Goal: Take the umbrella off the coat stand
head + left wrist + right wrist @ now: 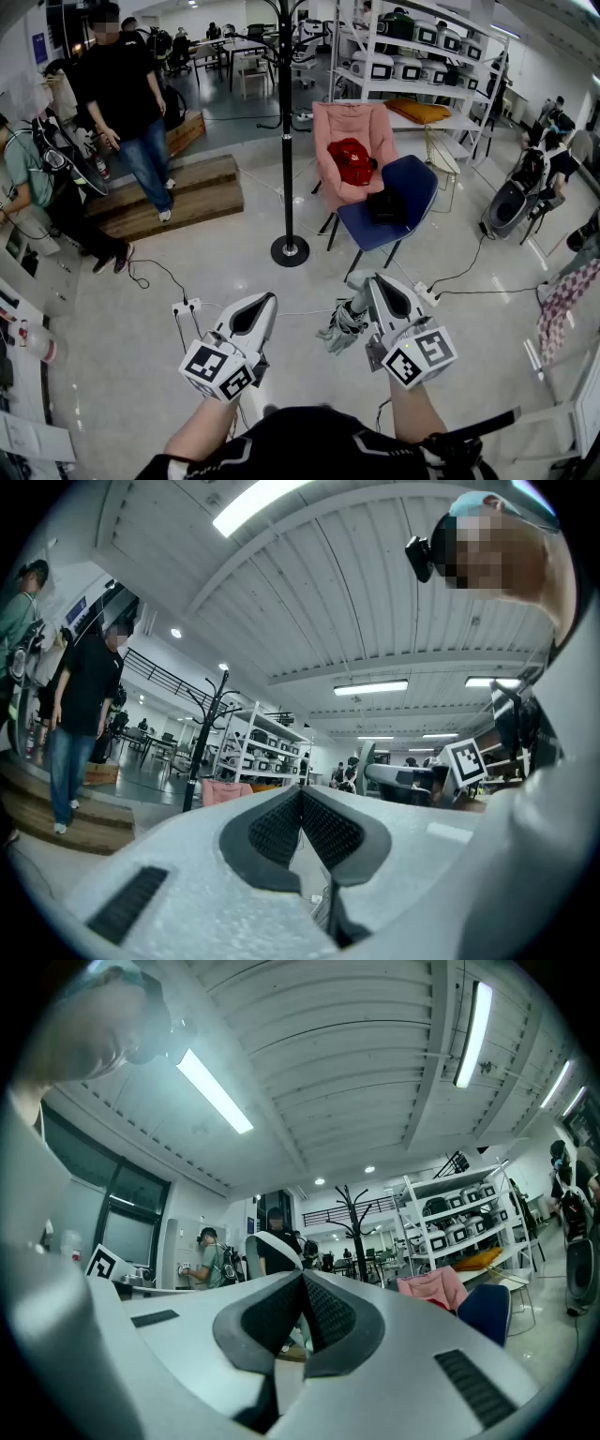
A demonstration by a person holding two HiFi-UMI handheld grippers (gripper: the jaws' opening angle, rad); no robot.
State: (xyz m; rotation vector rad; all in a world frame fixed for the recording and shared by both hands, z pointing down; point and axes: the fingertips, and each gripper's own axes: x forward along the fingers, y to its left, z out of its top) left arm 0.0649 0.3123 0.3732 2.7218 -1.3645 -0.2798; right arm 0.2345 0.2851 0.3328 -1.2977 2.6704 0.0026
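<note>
- grey-and-white striped fabric, bunched into a short folded bundle: this is the umbrella [341, 324]. it hangs just under and against the inner side of the right gripper [364, 281], low in front of the person and well apart from the coat stand [285, 131].
- coat stand: a black pole on a round base, standing further out on the pale floor [141, 375]. no umbrella shows on the part of it in the head view. the removal is judged done.
- right gripper: in its own view the pads meet tip to tip, with a pale scrap in the slit below them. judged to be pinching a thin part of the umbrella. whether that is strap or cloth edge cannot be told.
- left gripper [264, 300]: pads pressed together with nothing between them, clear of the umbrella.
- handling, judged: light. the canopy is soft over thin, stiff ribs and a stem. held by cloth alone, the bundle will sag and swing, and the fabric looks slick enough to creep through the pads.
- hold, recommended: take the firm stem or handle, not the loose folds. the left gripper could steady the dangling lower end.
- risk: ribs may bend if squeezed crosswise, and loose folds may snag.
</note>
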